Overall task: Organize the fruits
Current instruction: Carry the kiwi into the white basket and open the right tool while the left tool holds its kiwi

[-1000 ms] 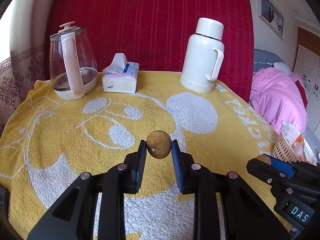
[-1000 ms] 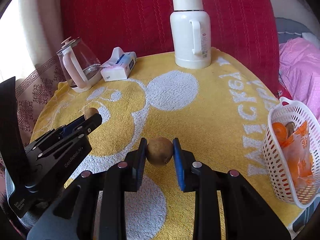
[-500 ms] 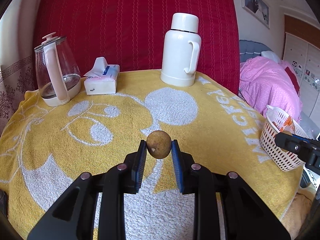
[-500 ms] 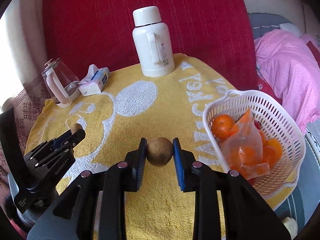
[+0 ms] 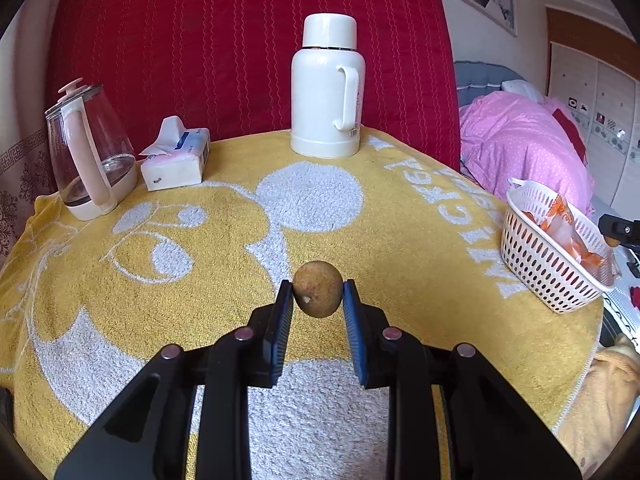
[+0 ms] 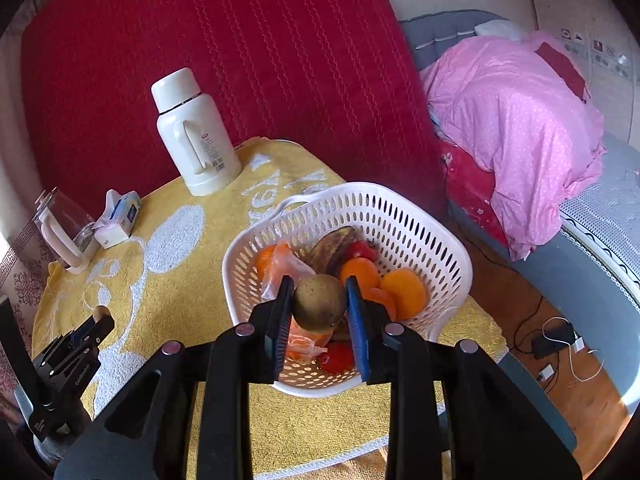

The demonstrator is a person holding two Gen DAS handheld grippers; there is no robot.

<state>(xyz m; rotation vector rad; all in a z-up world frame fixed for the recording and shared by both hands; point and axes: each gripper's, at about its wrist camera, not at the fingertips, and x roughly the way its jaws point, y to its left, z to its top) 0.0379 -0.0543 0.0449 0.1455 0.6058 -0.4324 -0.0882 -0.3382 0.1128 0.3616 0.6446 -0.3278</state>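
R gripper [image 6: 319,304] above basket [image 6: 440,236]

I have one small round brown fruit [image 5: 318,289] pinched at its sides, clear of the yellow towel; its skin is dull and rough, with a pale speck on the near face. I see a second brown fruit [image 6: 319,302], much the same but a shade greener, pinched over the white basket [image 6: 424,220]. That basket is perforated plastic, sitting upright at the towel's right edge. Inside it I can make out several oranges [image 6: 404,293], a dark brownish piece, something red, and a clear bag with orange print lying against the left wall.
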